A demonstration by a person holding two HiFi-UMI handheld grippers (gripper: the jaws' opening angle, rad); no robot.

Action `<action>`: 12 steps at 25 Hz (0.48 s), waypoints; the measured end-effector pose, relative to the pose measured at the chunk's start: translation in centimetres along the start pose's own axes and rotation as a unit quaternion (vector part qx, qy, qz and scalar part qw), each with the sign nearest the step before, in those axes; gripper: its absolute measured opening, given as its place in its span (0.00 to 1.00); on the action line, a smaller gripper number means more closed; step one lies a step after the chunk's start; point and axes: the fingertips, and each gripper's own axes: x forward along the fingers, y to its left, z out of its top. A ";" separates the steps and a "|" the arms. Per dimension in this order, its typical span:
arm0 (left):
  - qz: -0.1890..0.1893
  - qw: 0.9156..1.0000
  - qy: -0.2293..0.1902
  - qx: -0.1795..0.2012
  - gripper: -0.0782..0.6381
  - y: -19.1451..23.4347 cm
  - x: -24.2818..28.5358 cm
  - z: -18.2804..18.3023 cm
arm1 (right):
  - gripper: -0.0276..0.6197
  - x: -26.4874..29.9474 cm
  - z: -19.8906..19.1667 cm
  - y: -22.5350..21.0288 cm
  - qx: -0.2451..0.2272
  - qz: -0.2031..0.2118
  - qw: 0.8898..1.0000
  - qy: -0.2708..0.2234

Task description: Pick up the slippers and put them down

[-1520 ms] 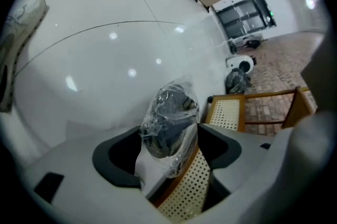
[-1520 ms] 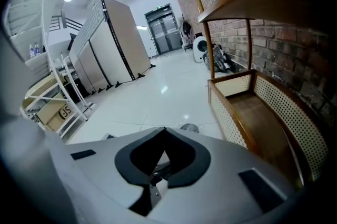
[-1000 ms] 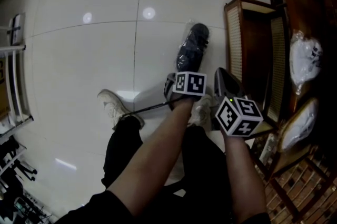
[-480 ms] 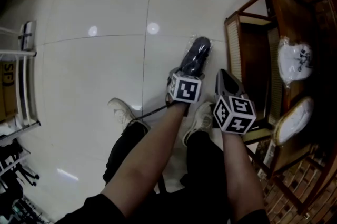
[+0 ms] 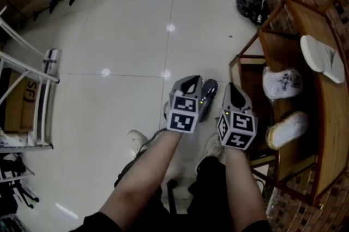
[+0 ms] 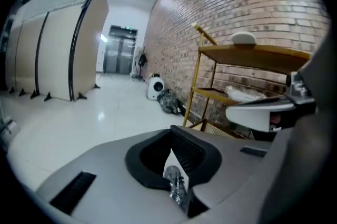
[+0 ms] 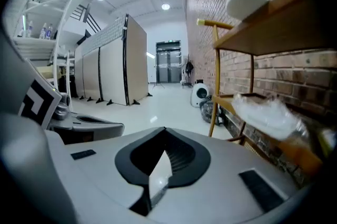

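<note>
Slipper (image 5: 210, 92) hangs pinched in left tongs (image 6: 170, 133).

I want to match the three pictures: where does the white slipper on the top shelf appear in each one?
Head view: white slipper, far right.
Left gripper view: upper right.
Right gripper view: top right.
Shared landmark: the wooden rack under it.

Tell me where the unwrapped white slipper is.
Head view, right side: the white slipper lies on the wooden rack's top shelf, above the two bagged slippers on the shelf below.
</note>
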 end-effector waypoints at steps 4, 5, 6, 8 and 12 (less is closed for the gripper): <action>0.012 0.998 -0.053 0.032 0.12 -0.6 -4.7 6.4 | 0.06 -4.0 5.3 1.4 -0.006 0.011 0.999 -0.040; 0.016 0.997 -0.065 0.038 0.12 -0.7 -5.9 8.1 | 0.06 -4.9 6.7 1.6 -0.011 0.013 0.999 -0.049; 0.020 0.996 -0.079 0.046 0.12 -0.8 -7.1 10.0 | 0.06 -5.8 8.2 1.8 -0.016 0.014 0.998 -0.060; 0.027 0.991 -0.112 0.063 0.12 -1.0 -9.5 14.5 | 0.06 -7.5 11.8 2.0 -0.026 0.015 0.996 -0.088; 0.035 0.981 -0.171 0.083 0.12 -3.4 -15.9 21.7 | 0.06 -13.1 17.4 2.0 -0.033 0.010 0.989 -0.141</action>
